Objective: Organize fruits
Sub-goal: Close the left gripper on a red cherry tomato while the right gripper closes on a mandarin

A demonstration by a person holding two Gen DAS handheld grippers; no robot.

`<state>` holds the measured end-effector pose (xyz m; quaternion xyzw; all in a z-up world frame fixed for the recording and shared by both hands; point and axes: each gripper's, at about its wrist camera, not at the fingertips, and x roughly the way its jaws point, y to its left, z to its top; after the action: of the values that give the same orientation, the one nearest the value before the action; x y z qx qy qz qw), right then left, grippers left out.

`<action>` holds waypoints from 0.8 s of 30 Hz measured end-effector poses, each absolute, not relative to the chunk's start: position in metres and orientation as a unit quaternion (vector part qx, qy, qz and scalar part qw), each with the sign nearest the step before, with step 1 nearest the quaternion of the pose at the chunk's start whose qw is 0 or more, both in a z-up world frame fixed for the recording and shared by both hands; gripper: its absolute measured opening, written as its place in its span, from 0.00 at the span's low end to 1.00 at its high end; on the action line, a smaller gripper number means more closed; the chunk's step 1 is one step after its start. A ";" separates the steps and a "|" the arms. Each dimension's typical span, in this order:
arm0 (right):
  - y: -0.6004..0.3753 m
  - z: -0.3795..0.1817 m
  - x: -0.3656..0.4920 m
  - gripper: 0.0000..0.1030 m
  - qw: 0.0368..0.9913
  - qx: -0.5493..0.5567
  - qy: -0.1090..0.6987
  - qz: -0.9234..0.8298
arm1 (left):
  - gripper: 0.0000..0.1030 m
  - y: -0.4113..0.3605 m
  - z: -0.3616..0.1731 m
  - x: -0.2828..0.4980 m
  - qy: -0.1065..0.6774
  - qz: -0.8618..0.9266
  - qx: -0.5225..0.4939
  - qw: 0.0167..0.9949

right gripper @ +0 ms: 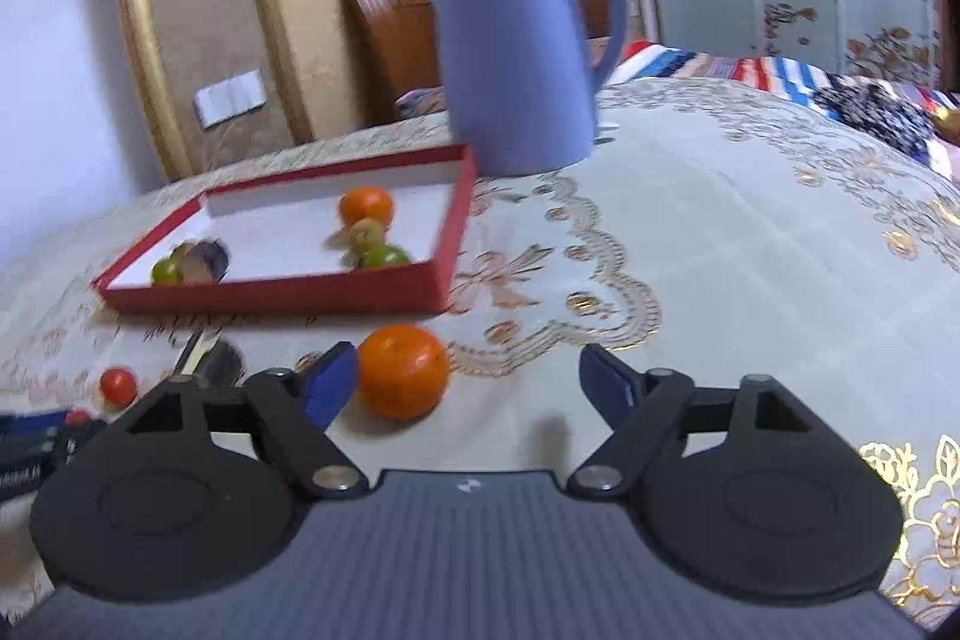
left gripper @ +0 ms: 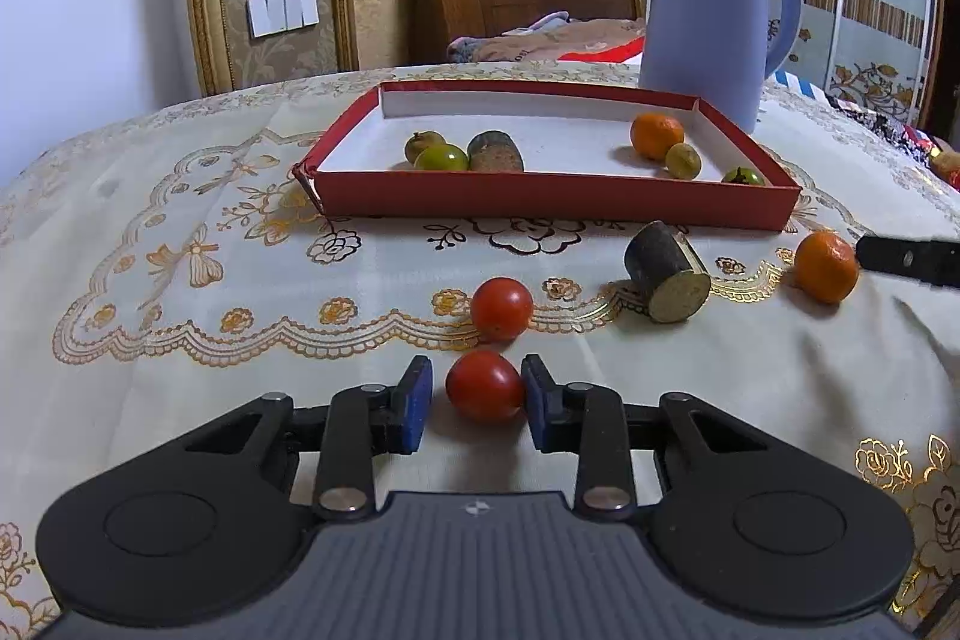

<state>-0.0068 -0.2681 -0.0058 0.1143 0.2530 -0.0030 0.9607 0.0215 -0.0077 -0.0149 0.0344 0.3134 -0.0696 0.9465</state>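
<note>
Now the left gripper [left gripper: 477,397] is sitting low on the tabletop [left gripper: 180,340] with a red cherry tomato [left gripper: 485,386] between its blue pads [left gripper: 418,403]. The jaws are drawn in narrow around it: the right-hand pad is touching the tomato's skin, while the left-hand pad is showing a sliver of cloth beside it, so I cannot tell whether the squeeze is complete. No lift yet; the fruit is resting on the embroidered cloth.

A second cherry tomato [left gripper: 501,309] is waiting just beyond the first, and a dark cut cylinder [left gripper: 663,274] is lying on its side further right, pale face toward us — I cannot say what fruit it is.

Over on the other side, the right gripper [right gripper: 462,382] is standing wide open around nothing. A tangerine [right gripper: 403,371] is lying just ahead of its left finger, touching or nearly touching the blue pad, well off-centre in the gap. My read is that it needs to shift left before closing.

The red tray [left gripper: 558,203] is evidently the collecting spot, as it is already holding another tangerine [left gripper: 656,135], small green fruits and a second dark cylinder, clustered in two groups. It is sitting beyond both grippers, in front of the blue kettle [left gripper: 705,22].
</note>
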 end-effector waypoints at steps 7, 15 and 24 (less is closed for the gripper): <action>-0.255 -0.005 0.019 0.71 0.957 0.094 0.276 0.007 | 0.29 -0.005 -0.015 0.023 0.314 -0.060 0.025 0.947; -0.242 -0.012 0.039 0.68 0.948 0.076 0.307 0.019 | 0.29 -0.007 -0.015 0.023 0.313 -0.058 0.032 0.948; -0.236 -0.014 0.045 0.62 0.949 0.058 0.311 0.013 | 0.29 -0.006 -0.016 0.022 0.312 -0.058 0.033 0.948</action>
<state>0.0448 -0.2359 -0.0143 0.0581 0.3110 0.0128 0.9486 0.0225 -0.0065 -0.0156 0.0327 0.3122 -0.0579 0.9477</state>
